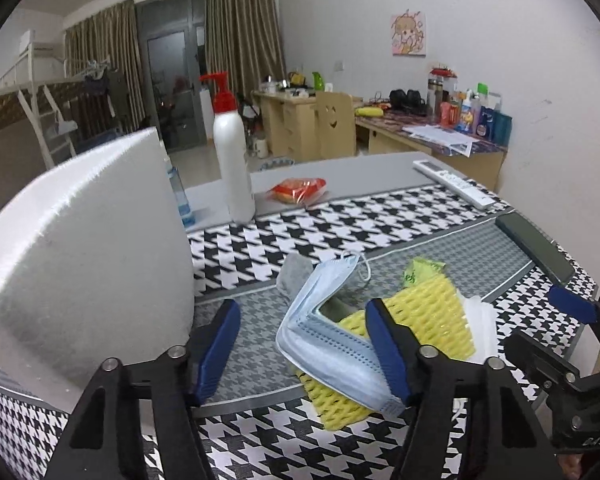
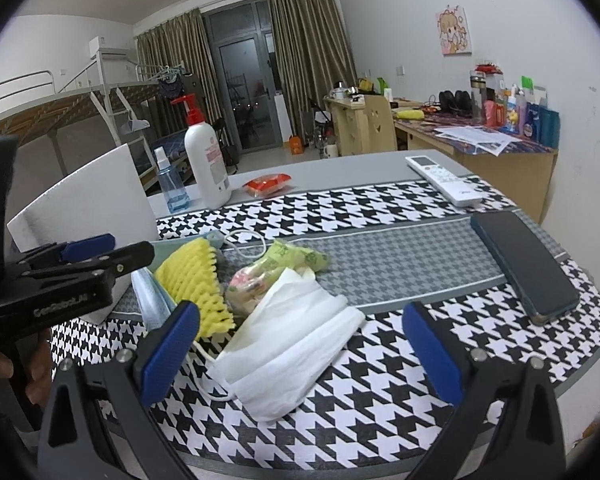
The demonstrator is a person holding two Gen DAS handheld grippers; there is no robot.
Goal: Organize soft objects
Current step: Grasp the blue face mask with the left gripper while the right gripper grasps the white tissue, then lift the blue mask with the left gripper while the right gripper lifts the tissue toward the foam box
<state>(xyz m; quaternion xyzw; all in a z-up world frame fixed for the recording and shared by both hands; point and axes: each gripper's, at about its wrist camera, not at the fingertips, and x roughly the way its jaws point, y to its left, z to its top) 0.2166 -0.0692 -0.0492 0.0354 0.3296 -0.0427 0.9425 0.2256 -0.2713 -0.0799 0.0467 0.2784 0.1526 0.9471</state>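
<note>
A pile of soft things lay on the table (image 2: 380, 168): a face mask (image 1: 320, 320) draped over a foam net (image 1: 424, 312), a sock (image 1: 296, 276) behind them and a folded tissue (image 2: 292, 340) to their right. A foam board (image 1: 84, 264) stood at the left, with a pump bottle (image 1: 232, 164) and a snack packet (image 1: 298, 191) farther back. A remote (image 2: 444, 180) and a phone (image 2: 524, 264) lay at the right

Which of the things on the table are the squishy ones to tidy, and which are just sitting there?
For the job: blue face mask, yellow foam net, white tissue, grey sock.
Just lying about: pump bottle, spray bottle, remote, phone.
</note>
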